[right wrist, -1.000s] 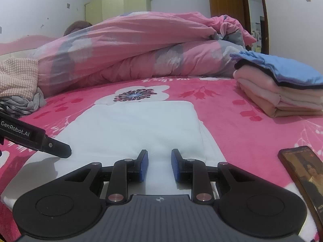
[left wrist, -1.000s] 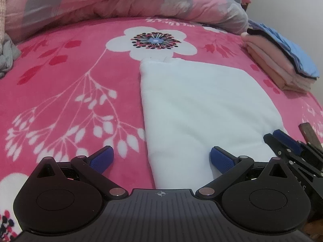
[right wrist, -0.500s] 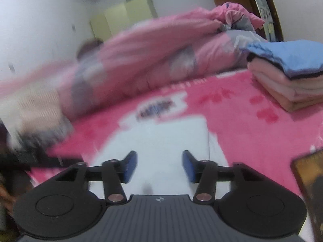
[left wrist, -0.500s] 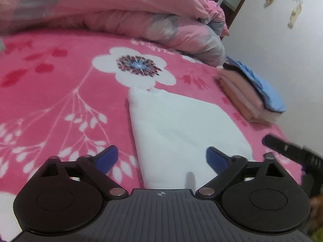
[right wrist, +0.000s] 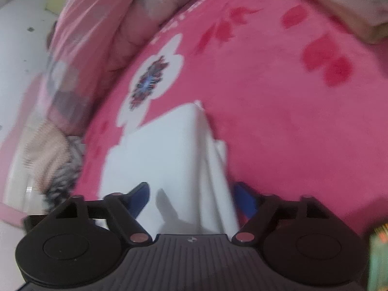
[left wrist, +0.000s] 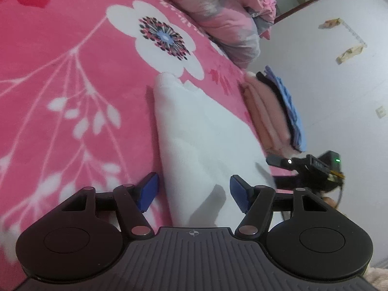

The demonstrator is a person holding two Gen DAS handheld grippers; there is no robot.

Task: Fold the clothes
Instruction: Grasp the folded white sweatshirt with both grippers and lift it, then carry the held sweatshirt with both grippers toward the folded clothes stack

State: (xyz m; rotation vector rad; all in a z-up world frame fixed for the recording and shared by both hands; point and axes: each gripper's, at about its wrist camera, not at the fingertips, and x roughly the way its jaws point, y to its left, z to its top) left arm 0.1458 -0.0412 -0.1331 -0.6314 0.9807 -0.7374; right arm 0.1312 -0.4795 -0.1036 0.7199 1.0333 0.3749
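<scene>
While jaws move, white garment (left wrist: 201, 131) edge between left gripper (left wrist: 194, 191) pads.

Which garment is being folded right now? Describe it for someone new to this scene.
Start at the pink floral bedspread and its big white flower. Just below the flower lies the white garment, folded flat. It is plain white, unlike the pink-and-blue folded stack beside it.

Garment (left wrist: 203, 131) lies on bedspread (left wrist: 72, 77); clothes stack (left wrist: 271, 111) to its right; duvet (left wrist: 218, 7) behind both.
</scene>
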